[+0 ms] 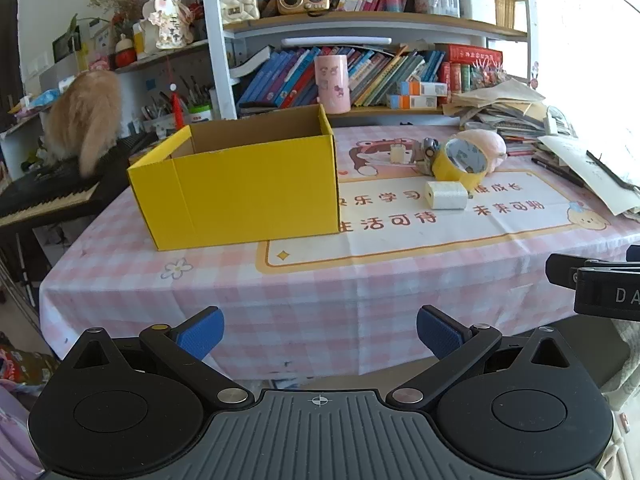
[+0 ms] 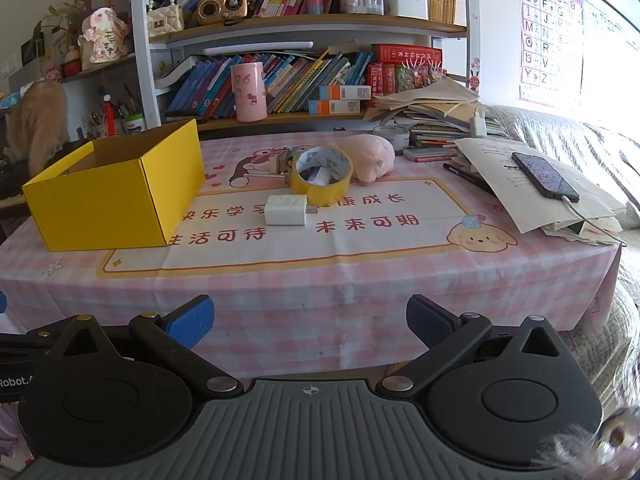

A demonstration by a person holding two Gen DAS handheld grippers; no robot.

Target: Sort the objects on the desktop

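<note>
Both grippers hang short of the table's near edge, jaws spread wide, nothing between them. The white charger block [image 2: 286,210] lies ahead on the mat, long side across the view, touching the yellow tape roll [image 2: 321,180], with the open yellow box [image 2: 116,200] to its left. From the right gripper [image 2: 308,320] it sits nearly dead ahead; from the left gripper [image 1: 320,334] it lies off to the right, so the right looks nearer

Both wrist views face the table [image 1: 360,280] from its front edge, angled down
</note>
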